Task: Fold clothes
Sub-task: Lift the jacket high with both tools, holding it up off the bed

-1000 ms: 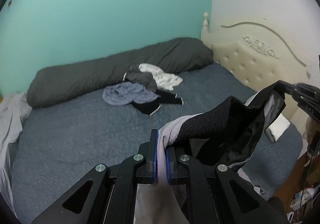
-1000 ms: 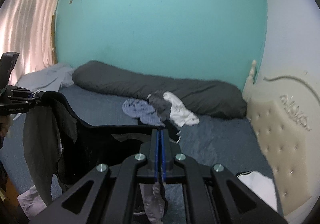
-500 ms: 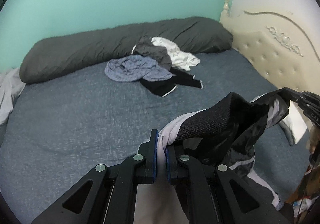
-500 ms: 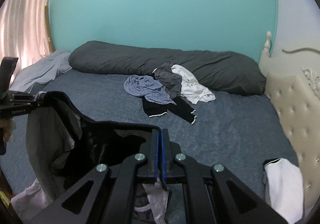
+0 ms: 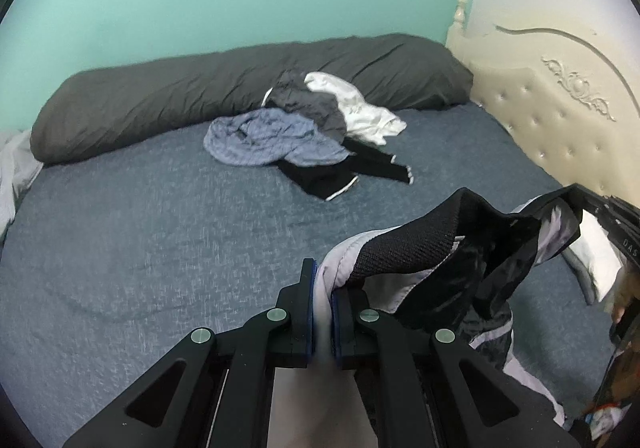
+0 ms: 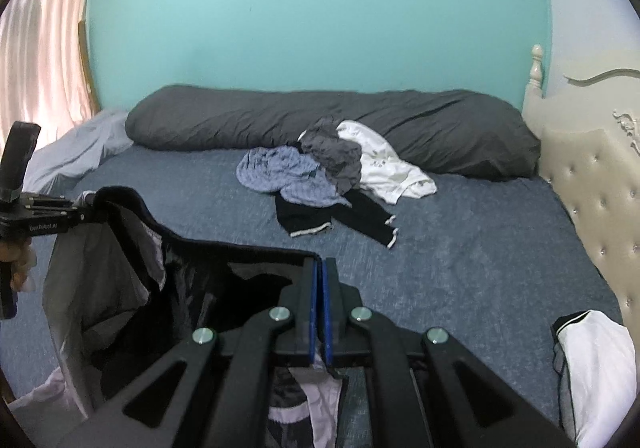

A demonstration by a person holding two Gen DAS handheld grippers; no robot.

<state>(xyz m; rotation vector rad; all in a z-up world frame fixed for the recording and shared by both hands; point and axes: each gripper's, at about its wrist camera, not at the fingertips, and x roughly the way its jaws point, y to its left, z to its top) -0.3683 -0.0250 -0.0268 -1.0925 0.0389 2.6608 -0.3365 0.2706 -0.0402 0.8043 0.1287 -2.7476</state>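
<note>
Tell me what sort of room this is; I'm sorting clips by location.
Most likely a bedroom: a bed with a tufted headboard, a long grey bolster against the wall, and loose clothes piled on the cover.

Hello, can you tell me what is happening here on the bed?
A person holds a gripper in each hand and lifts one black and grey garment above the bed. The left gripper is shut on one end of it, and the right gripper is shut on the other end, so it hangs between them. A pile of clothes waits near the long dark pillow.
</note>
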